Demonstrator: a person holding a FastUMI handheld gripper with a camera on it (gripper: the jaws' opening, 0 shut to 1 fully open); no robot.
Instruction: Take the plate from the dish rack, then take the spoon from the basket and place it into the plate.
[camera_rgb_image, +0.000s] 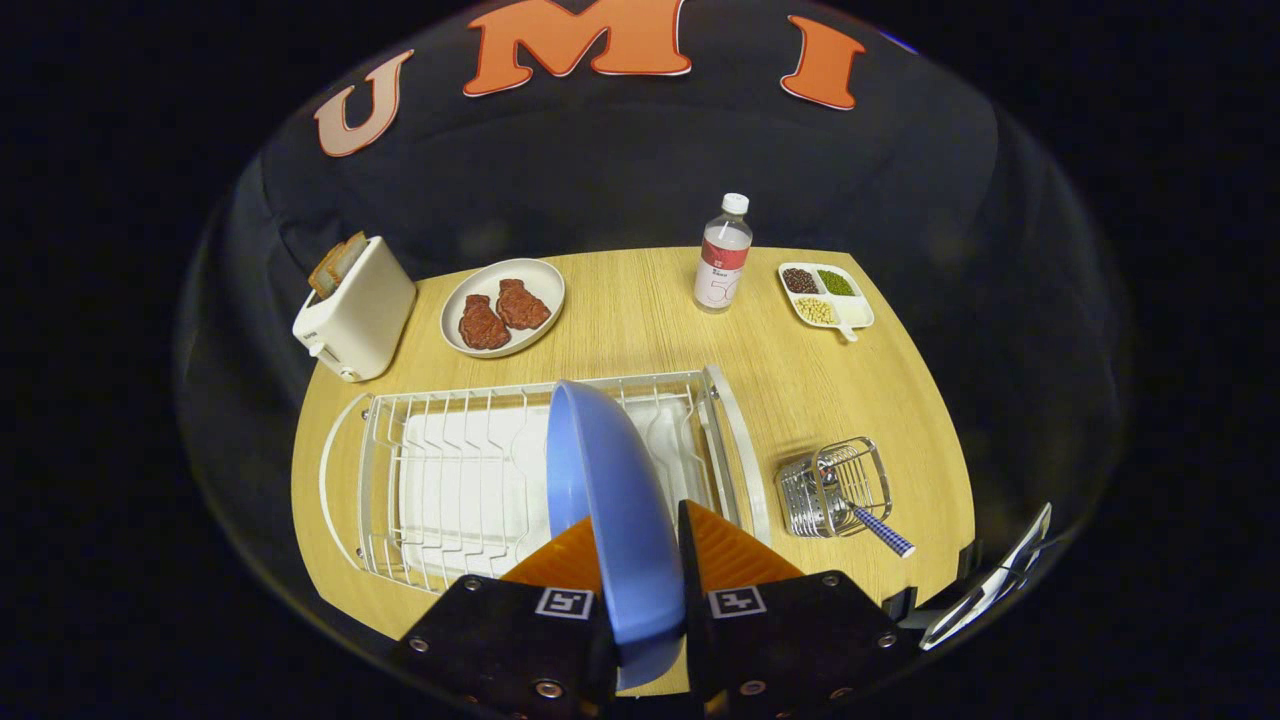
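While a black cloth wall closes off the booth behind it, a light wood-grain table (640, 310) carries everything in sight. At about 10 o'clock from the table's middle stands a white toaster (355, 310) with slices of bread in its slots, and just beside it at 11 o'clock lies an oval dish (503, 307) holding two dark red pieces of meat. Toward 12 o'clock stands a clear bottle (723, 255) with a white cap, upright, and at 1 o'clock sits a small divided tray (827, 297) with three kinds of beans or seeds. A white wire dish rack (450, 480) on its drip tray takes up the near left of the table, from 7 to 9 o'clock. At 4 o'clock, well apart from the rack's end, a metal mesh basket (835, 488) lies tipped on its side, and the spoon (875, 530), with a blue-and-white checked handle, pokes out of it toward the near edge.

The gripper (640, 570) holds the blue plate (615, 510) on edge, the rim standing upright between the two fingers, one on each face. The jaws are narrowed to about the plate's thickness, both pressing on it. The plate rises over the right part of the rack; whether it rests in the wires cannot be told.
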